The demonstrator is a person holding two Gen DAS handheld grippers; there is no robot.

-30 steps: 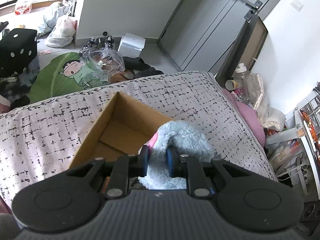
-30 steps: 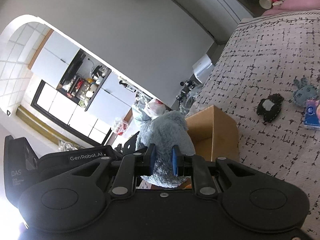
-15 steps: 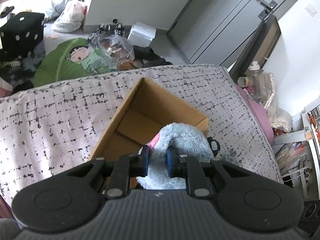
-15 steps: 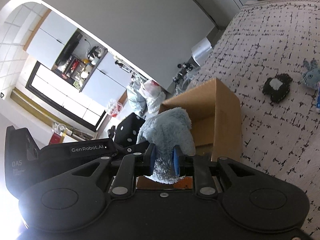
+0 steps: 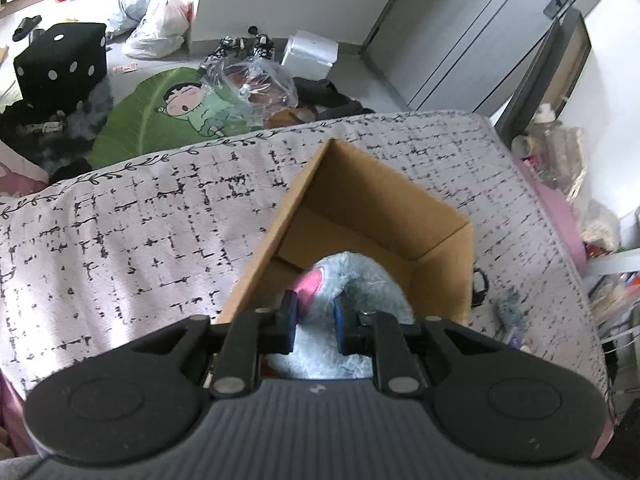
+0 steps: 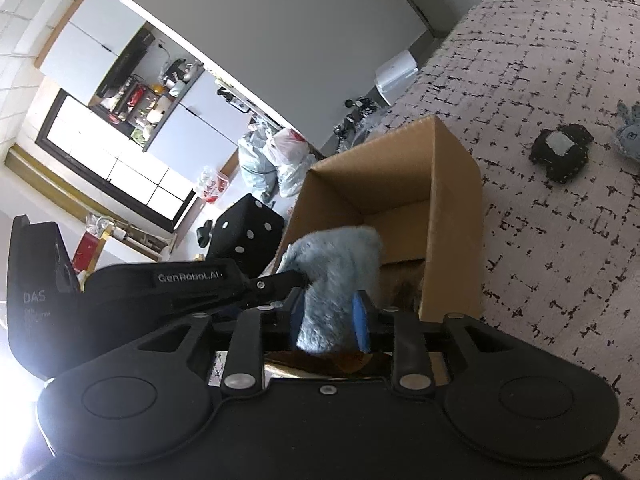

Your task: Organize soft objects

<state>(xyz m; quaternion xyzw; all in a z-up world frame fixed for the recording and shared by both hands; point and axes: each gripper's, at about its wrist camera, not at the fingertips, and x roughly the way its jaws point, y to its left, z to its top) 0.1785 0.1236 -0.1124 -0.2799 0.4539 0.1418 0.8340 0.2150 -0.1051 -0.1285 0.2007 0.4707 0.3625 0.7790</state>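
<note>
A fluffy light-blue plush toy with a pink patch hangs in the mouth of an open cardboard box on the bed. My left gripper is shut on the plush from the near side. In the right wrist view the same plush droops over the box rim. My right gripper has its jaws opening, the fur still filling the gap between them. The left gripper reaches in from the left and pinches the plush's other end.
The bed cover is pale with black dashes. A black patch toy and a small blue-grey toy lie right of the box. On the floor beyond are a black dice cube, a green leaf mat and plastic bags.
Both grippers have come down toward the box and the plush has sunk into its opening. The right jaws have spread wider around the fur.
</note>
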